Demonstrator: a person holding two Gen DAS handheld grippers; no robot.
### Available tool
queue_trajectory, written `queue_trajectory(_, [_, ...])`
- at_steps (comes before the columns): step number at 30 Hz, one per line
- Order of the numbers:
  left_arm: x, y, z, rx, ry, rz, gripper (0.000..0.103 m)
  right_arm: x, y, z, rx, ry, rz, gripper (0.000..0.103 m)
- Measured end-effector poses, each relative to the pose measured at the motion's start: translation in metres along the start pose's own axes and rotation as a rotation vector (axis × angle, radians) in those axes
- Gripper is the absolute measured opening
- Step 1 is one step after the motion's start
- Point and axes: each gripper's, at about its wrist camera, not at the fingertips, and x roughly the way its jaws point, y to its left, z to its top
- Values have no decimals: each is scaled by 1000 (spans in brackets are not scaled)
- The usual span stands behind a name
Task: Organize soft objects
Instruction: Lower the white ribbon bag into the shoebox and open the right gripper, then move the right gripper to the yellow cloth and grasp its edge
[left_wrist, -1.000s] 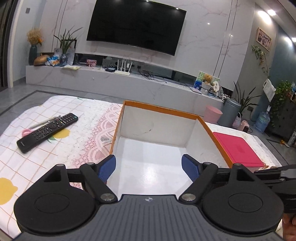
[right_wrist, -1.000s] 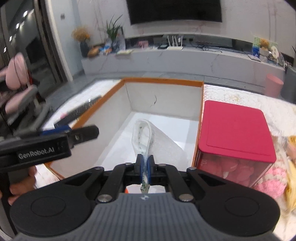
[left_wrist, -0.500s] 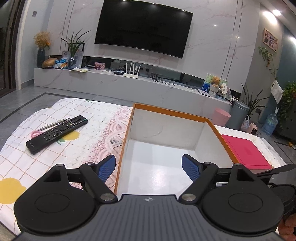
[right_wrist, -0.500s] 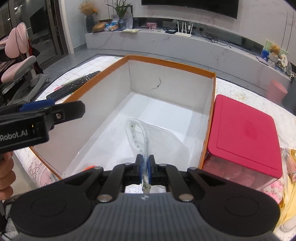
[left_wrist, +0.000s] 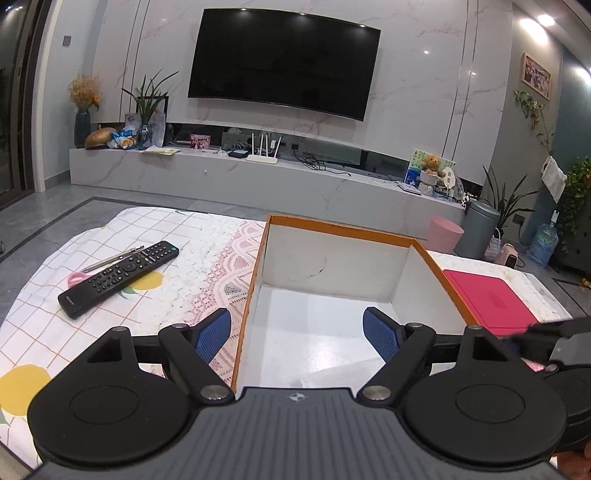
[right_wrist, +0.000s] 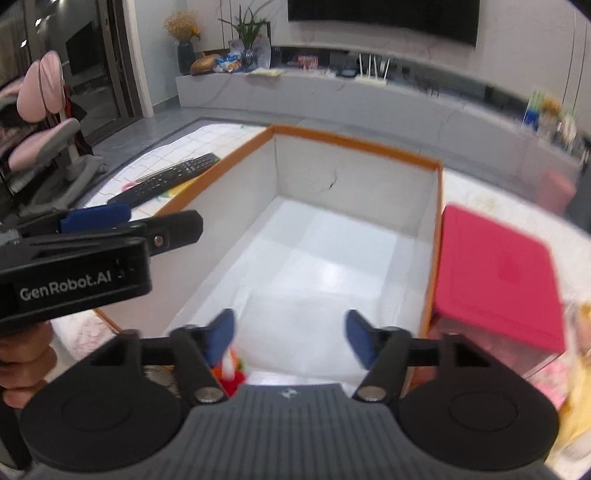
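Right hand-held gripper (right_wrist: 288, 332) hanging over the near end of the box (right_wrist: 432, 236), jaws just been opening, now standing wide, nothing between the blue pads (right_wrist: 221, 332). Clear plastic bag (right_wrist: 295, 321) lying flat on the box floor under the fingers, released, blurred and hard to outline. Small red-orange-white soft thing (right_wrist: 231, 373) poking out at 7 o'clock of the view, just behind the left finger; can't tell what it is or whether it's touching the bag.

Left hand-held gripper (left_wrist: 297, 334) hovering at 9 o'clock in the right view, straddling the box's left wall: jaws wide, empty, one pad outside over the tablecloth (left_wrist: 207, 258), the other over the box interior. Hand (right_wrist: 26, 362) gripping its handle at the frame edge.

Red-lidded container (right_wrist: 495, 273) sitting just beside the box's right wall, at 3 o'clock. Remote (left_wrist: 118, 273) lying on the table at 9 o'clock of the box, well apart, pen (left_wrist: 110, 258) just beside it.
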Motion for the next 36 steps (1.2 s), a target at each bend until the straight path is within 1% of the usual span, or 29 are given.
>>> queue_trajectory(1, [-1, -1, 0, 4, -4, -1, 95, -2, 1, 0, -11, -11, -14, 80])
queue_trajectory(3, [-1, -1, 0, 6, -10, -2, 95, -5, 1, 1, -16, -26, -23, 90])
queue_trajectory(7, [-3, -4, 0, 6, -19, -9, 95, -12, -3, 3, -15, -54, -16, 97])
queue_trajectory(8, [-3, -5, 0, 11, -24, -10, 95, -13, -3, 2, -20, -60, -15, 100])
queue_trajectory(11, [-6, -7, 0, 20, -38, -30, 95, -18, -2, 0, -48, -82, -28, 100])
queue_trajectory(12, [-8, -8, 1, 22, -45, -44, 95, -19, -2, 0, -59, -85, -36, 100])
queue_trajectory(15, [-14, -12, 3, 19, -58, -47, 95, -23, -2, -2, -88, -80, -66, 100])
queue_trajectory(17, [-18, -18, 5, 15, -65, -63, 96, -28, -3, -3, -112, -87, -82, 100])
queue_trajectory(21, [-20, -30, 9, 17, -64, -85, 97, -43, -13, -8, -126, -128, -106, 100])
queue_trajectory(24, [-14, -47, 15, 45, -46, -74, 97, -54, -28, -12, -104, -148, -103, 100])
queue_trajectory(27, [-14, -66, 19, 72, -46, -68, 97, -65, -45, -14, -95, -156, -117, 100])
queue_trajectory(32, [-21, -108, 22, 118, -75, -114, 97, -83, -81, -23, -64, -172, -156, 100])
queue_trajectory(34, [-22, -124, 21, 113, -84, -135, 97, -90, -99, -30, -54, -167, -171, 100])
queue_trajectory(36, [-22, -139, 17, 87, -87, -152, 97, -99, -119, -40, -38, -175, -201, 100])
